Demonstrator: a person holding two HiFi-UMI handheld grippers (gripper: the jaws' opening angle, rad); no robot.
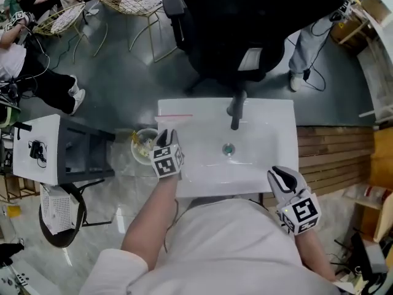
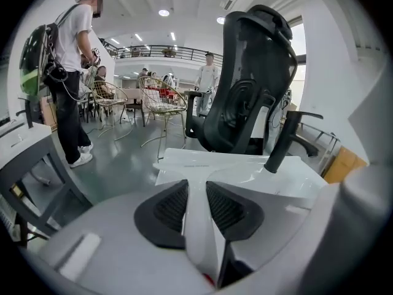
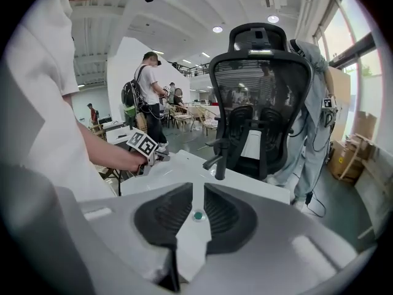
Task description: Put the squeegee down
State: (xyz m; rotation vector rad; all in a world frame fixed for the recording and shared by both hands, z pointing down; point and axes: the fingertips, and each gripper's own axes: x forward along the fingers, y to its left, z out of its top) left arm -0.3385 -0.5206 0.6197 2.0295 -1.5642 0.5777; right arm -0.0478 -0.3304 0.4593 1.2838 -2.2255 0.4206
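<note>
The squeegee [image 1: 175, 117] is white with a thin red strip along its blade. Its blade lies over the back left rim of the white sink [image 1: 270, 134]. My left gripper [image 1: 164, 137] is at the sink's left edge, shut on the squeegee's handle. In the left gripper view the handle [image 2: 199, 226] runs up between the pads of the left gripper [image 2: 196, 192] to the wide blade. My right gripper [image 1: 279, 176] hovers at the sink's front right corner. In the right gripper view its jaws stand a little apart on the right gripper [image 3: 198, 201], and the drain [image 3: 198, 215] shows through the gap.
A black faucet [image 1: 235, 112] stands at the sink's back, with a black office chair [image 1: 245, 29] behind it. A small bin [image 1: 144, 145] with yellow scraps sits left of the sink, beside a white table [image 1: 43, 149]. Wooden planks [image 1: 334, 158] lie to the right. People stand around.
</note>
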